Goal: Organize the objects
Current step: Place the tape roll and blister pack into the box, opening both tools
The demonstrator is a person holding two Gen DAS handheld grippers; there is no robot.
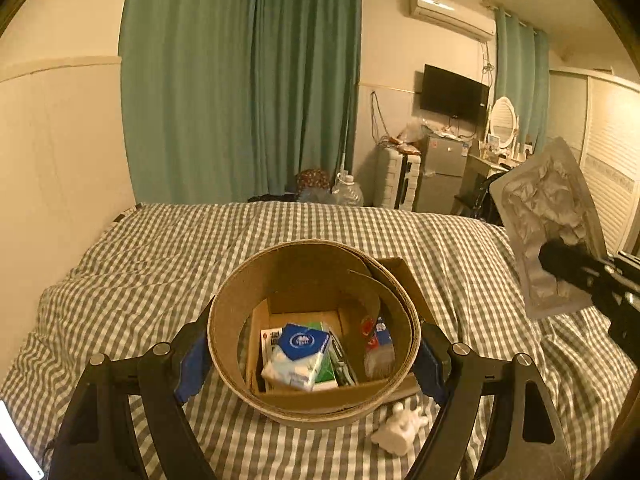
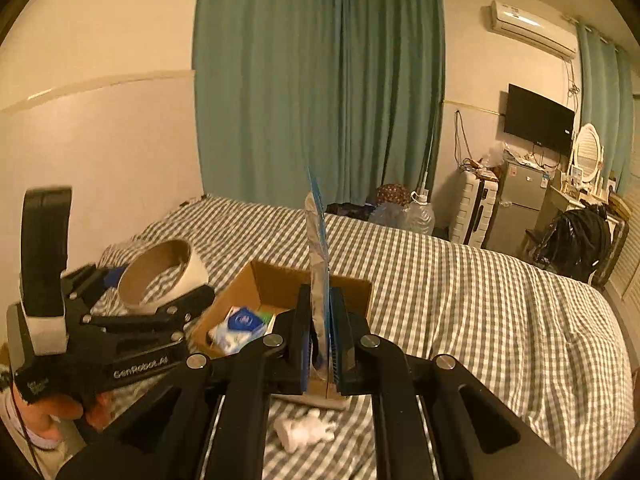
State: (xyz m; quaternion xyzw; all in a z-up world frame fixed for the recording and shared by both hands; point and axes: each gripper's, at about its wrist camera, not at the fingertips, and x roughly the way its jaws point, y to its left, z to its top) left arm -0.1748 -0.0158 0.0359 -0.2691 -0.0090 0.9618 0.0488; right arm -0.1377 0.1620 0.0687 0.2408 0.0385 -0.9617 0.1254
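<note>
- Bed [image 1: 120, 260] under gingham cover, green curtains [image 1: 240, 80] behind.
- Left gripper [image 1: 312, 354] clamps wide tape roll [image 1: 312, 408] above cardboard box [image 2: 256, 284] mid-bed.
- Right gripper [image 2: 319, 344] pinches blister pack [image 1: 552, 216], held upright over box.
- Tissue packet [image 1: 300, 352] inside box.

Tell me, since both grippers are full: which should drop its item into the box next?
Probably the right gripper: its flat packet already hangs over the open cardboard box. The left gripper holds its cardboard ring off to the side.

Home bedroom: checked-cover bed [image 1: 280, 232], green curtains [image 1: 240, 80], wall TV [image 1: 454, 94], vanity mirror [image 1: 502, 122]
</note>
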